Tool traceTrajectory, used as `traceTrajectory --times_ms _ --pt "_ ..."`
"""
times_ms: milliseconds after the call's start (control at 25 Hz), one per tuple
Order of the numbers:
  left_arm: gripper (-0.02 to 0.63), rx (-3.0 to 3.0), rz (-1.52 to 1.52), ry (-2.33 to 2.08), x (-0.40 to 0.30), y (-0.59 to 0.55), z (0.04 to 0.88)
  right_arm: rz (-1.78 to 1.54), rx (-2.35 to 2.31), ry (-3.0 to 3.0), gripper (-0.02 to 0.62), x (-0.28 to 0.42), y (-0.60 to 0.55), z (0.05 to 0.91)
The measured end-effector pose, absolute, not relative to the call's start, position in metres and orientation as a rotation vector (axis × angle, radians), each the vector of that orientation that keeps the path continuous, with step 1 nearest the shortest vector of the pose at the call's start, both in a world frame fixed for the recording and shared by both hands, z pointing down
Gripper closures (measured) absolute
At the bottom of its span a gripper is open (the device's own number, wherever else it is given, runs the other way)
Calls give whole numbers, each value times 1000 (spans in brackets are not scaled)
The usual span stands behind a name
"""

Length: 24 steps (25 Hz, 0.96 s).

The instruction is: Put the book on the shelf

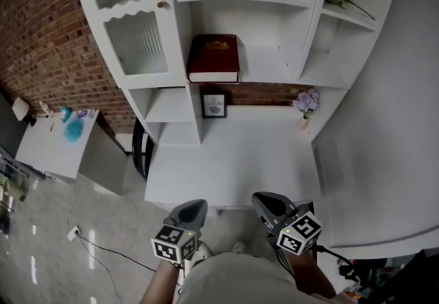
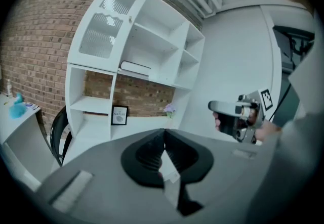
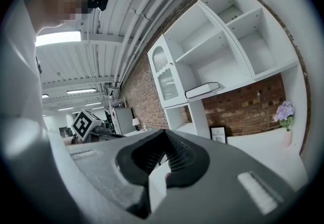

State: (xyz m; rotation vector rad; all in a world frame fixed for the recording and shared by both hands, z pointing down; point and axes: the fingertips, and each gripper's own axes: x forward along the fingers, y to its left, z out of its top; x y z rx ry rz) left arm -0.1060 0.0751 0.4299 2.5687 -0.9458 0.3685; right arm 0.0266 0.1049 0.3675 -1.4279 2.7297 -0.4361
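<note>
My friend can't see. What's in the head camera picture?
A dark red book lies flat on a shelf of a white shelf unit, seen from above. Below it stand a small framed picture and purple flowers, and nearest the camera the left gripper and right gripper are both shut and empty.

We record two grippers of like build. The left gripper [image 1: 194, 205] and the right gripper [image 1: 265, 200] each have a smooth, rounded grey shell. Each carries a white cube with black square markers: the left cube [image 1: 173, 243] and the right cube [image 1: 300, 232]. Inside each shell sit black ribbed pads [image 2: 149, 154]. A thin black cable [image 1: 329, 250] leaves the right gripper. The person wears a light beige garment [image 1: 233, 282].
</note>
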Motion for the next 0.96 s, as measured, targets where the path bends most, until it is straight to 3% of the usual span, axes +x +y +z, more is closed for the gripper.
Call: traceTrajectory --times_ms 960 --pt "598 2561 349 -874 -126 45 425 -475 -1443 2719 594 -1 79 369"
